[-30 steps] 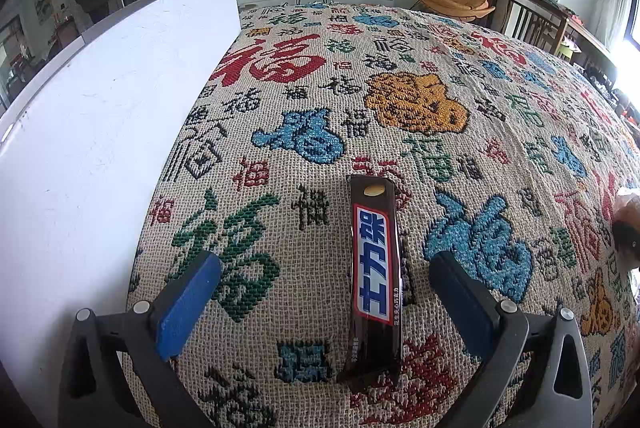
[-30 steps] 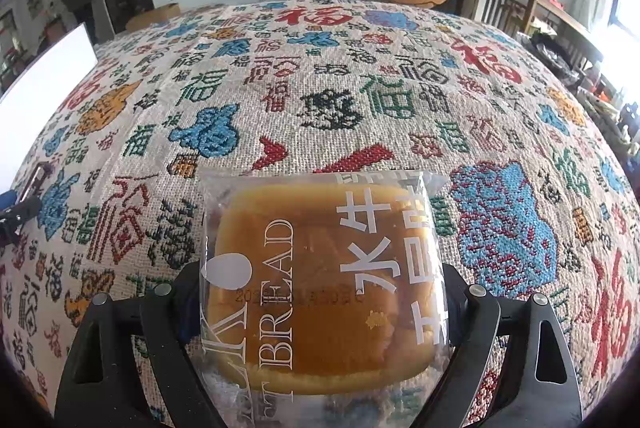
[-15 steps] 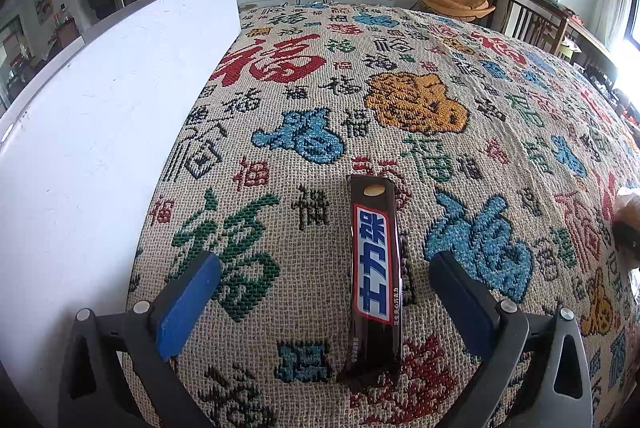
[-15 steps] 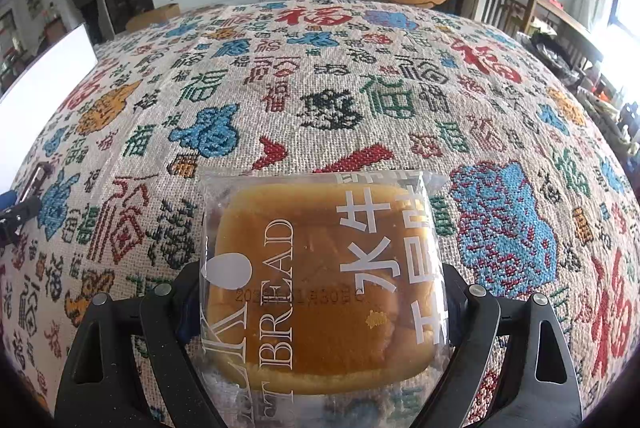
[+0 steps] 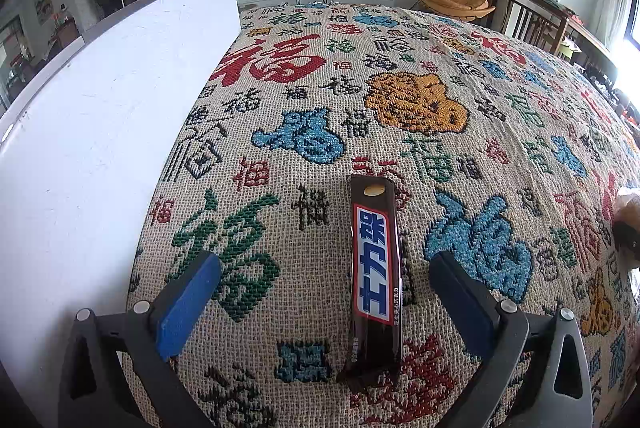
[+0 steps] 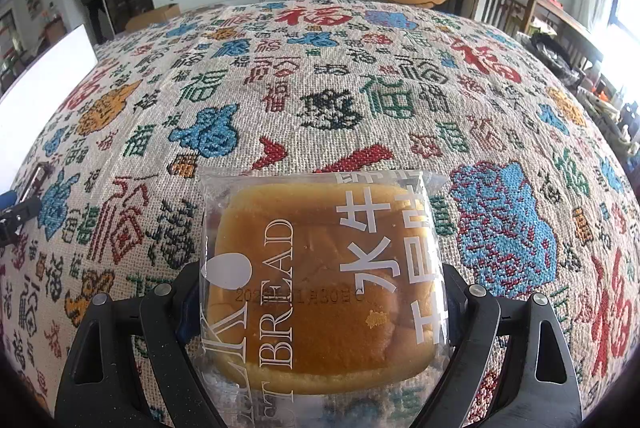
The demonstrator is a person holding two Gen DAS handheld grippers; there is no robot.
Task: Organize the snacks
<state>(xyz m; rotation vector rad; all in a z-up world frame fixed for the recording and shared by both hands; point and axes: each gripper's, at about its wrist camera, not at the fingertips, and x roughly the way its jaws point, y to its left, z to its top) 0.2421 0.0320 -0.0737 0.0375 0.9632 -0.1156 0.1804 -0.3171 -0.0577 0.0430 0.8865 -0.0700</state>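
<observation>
On my far left a tall white flat board [image 5: 100, 115] stands upright along the edge of the tabletop, which is covered in a beige woven cloth with coloured Chinese characters [image 5: 400, 99]. My left gripper [image 5: 328, 292] hangs just above that cloth with its blue-padded jaws spread wide apart, gripping nothing. Between them, nearer the right pad but touching neither, lies a long dark brown chocolate bar in a wrapper with a blue-and-white label [image 5: 374, 280]. Its long axis runs straight away from me, in line with the fingers, the near end under the gripper and the far end pointing toward the room.

Further right, my right gripper [image 6: 320, 292] has its jaws clamped on a golden-brown bun sealed in a clear plastic packet with white lettering [image 6: 320, 268]. The packet sits low over the cloth; I cannot tell whether it touches.
</observation>
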